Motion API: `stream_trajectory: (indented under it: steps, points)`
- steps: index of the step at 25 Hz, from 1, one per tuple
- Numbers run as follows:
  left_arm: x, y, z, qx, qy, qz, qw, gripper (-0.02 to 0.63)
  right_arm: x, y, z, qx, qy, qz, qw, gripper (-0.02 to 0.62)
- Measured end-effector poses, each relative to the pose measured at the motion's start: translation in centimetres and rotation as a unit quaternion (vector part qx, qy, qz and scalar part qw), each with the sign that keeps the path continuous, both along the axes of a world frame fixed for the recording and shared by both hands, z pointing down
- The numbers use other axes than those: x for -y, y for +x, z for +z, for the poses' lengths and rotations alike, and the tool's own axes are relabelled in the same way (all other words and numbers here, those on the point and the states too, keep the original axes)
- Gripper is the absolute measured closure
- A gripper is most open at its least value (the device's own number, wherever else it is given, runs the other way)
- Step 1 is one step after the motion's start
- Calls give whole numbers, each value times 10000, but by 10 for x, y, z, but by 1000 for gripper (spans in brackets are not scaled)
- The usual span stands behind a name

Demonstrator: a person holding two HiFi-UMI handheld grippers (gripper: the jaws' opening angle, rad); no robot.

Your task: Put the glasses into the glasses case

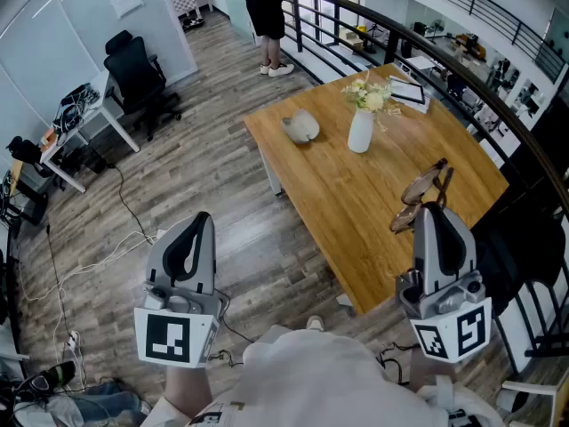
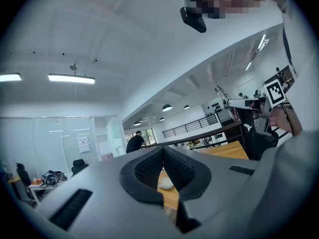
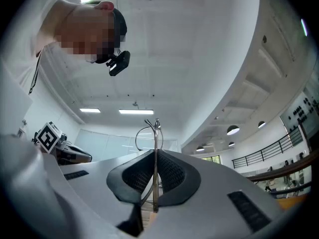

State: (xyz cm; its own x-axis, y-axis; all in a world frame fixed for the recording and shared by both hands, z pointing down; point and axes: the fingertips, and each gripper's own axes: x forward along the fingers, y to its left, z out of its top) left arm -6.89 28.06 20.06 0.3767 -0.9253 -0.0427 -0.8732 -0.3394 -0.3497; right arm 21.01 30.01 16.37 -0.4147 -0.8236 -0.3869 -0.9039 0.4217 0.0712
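A pair of brown-rimmed glasses (image 1: pixel 425 194) stands up from my right gripper (image 1: pixel 433 210), which is shut on them over the near right part of the wooden table (image 1: pixel 338 194). The right gripper view shows the thin frame (image 3: pixel 149 133) pinched between the pads of the right gripper (image 3: pixel 156 153). The glasses case (image 1: pixel 302 127), a pale grey rounded shell, lies at the table's far left corner. My left gripper (image 1: pixel 200 225) hangs over the floor left of the table, shut with nothing in it. In the left gripper view its pads (image 2: pixel 149 166) meet at the tip of the left gripper (image 2: pixel 162 152).
A white vase with flowers (image 1: pixel 361 130) stands right of the case. A tablet (image 1: pixel 409 92) lies at the far edge. A dark railing (image 1: pixel 462 96) runs behind the table. A person (image 1: pixel 271 16) stands far back; an office chair (image 1: pixel 138 74) and floor cables (image 1: pixel 116 247) are at left.
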Motion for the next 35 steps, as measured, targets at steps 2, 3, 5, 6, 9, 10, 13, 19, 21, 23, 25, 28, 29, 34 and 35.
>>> stream_trajectory:
  steps: [2,3,5,6,9,10,13,19,21,23,25,28,29,34,35]
  points:
    - [-2,2,1,-5,-4,-1,10000,589,-1,2,1,34,-25,-34,10000,555]
    - [-2,3,2,-6,-2,1,10000,589,-2,3,2,64,-35,-56,10000,555]
    - [-4,5,2,-3,7,9,10000,589,-3,4,2,144,-56,-107,9998,555]
    - [-5,6,2,2,4,9,10000,589,-4,5,3,178,-70,-124,9997,555]
    - [-9,7,6,42,-90,-40,9999,589,-6,9,5,238,-138,-146,9995,555]
    - [-10,9,5,40,-67,-25,10000,589,-6,10,6,252,-156,-155,9994,555]
    - [-12,12,6,67,-82,-22,9999,589,-7,12,9,254,-197,-168,9993,555]
    - [-11,21,6,110,-43,25,9999,589,-5,16,17,244,-305,-219,9990,555]
    - [-10,25,8,138,-46,64,9999,589,-2,17,20,255,-358,-239,9987,555]
    - [-11,28,10,165,-76,62,9998,589,0,17,24,268,-436,-288,9983,555]
    - [-14,27,9,156,-63,15,9999,589,0,16,29,264,-504,-341,9978,555]
    - [-17,25,10,104,-20,25,9999,589,-2,12,32,221,-571,-375,9974,555]
    - [-17,25,12,102,-27,31,9999,589,-1,10,34,213,-574,-384,9974,555]
    - [5,22,21,96,-2,78,9999,589,20,3,43,199,-559,-400,9974,555]
    - [10,21,23,87,-2,89,9999,589,26,1,45,190,-572,-395,9974,555]
